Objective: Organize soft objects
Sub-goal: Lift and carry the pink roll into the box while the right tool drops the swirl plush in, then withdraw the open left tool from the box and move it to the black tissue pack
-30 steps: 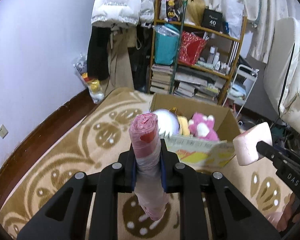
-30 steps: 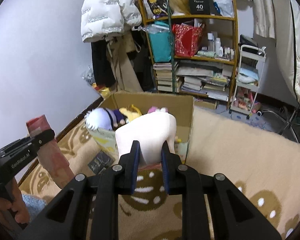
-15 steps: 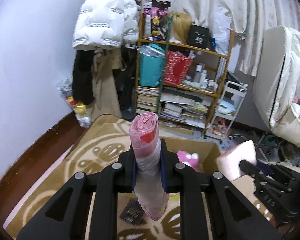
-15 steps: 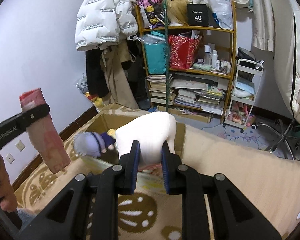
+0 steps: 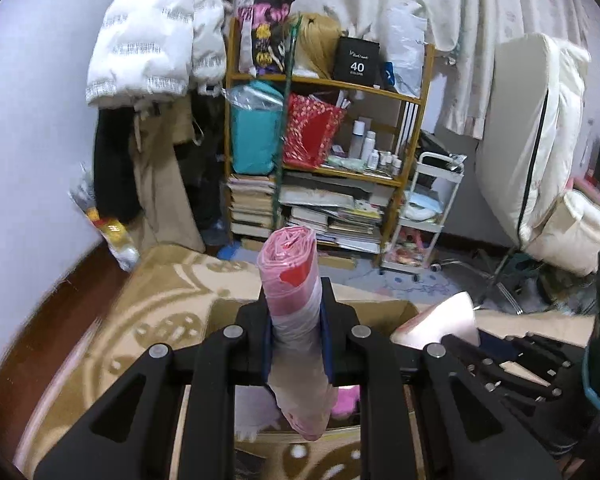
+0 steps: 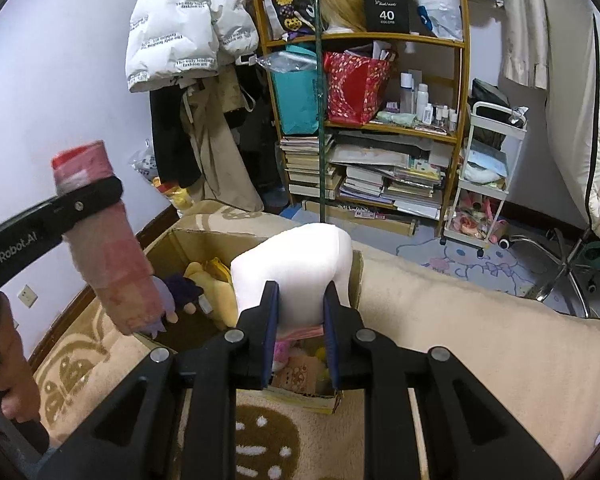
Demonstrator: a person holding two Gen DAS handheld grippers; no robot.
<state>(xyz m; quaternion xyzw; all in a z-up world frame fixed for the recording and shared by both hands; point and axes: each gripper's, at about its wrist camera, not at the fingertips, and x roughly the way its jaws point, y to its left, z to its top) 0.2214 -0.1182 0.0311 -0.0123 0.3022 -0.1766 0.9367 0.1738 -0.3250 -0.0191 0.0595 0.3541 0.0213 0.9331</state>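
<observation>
Right now, near to far as I read it.
Left tongs (image 5: 296, 344): pinching the pink plastic roll (image 5: 294, 312) about mid-length, both ends sticking out past the pads.
Pink plastic roll, handling: I judge it light and squashy, with a slick film surface; a mid-length hold looks right to me, since a grip near an end could let it slide out.
Right tongs (image 6: 299, 316): clamped on the lower edge of the white foam block (image 6: 296, 264), which bulges above the pads.
White foam block, handling: soft and springy, nothing fragile; I would keep the hold deep, because the rounded bulk could pop free.
Cardboard box (image 6: 172, 240): on the patterned rug (image 6: 440, 320), just under both loads, open-topped.
Box contents: a yellow plush (image 6: 204, 280) and a purple plush (image 6: 180, 292) already inside.
Position: both items hang over the box opening, neither touching it.
Far wall: cluttered shelf (image 6: 380, 128), well apart.
</observation>
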